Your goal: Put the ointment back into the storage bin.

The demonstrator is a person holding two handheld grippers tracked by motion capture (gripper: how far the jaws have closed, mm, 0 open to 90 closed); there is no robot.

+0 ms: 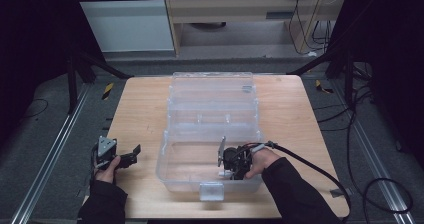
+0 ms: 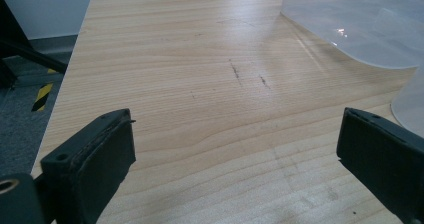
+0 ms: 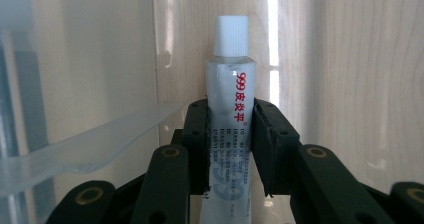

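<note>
A clear plastic storage box (image 1: 210, 104) with its lid swung back stands in the middle of the wooden table (image 1: 140, 114). My right gripper (image 1: 227, 173) reaches down inside the box's near compartment, shut on a white ointment tube (image 3: 231, 114) with a ribbed white cap and red print; the cap points away from the jaws toward the box floor. My left gripper (image 1: 131, 153) rests on the table left of the box, open, with bare wood between its pads (image 2: 100, 149). A corner of the clear box (image 2: 350, 24) shows ahead of it to the right.
A clear divider wall (image 3: 85, 144) of the box runs close on the left side of the tube. The box's front latch (image 1: 211, 190) faces the near table edge. Black frame posts and cables lie on the floor around the table.
</note>
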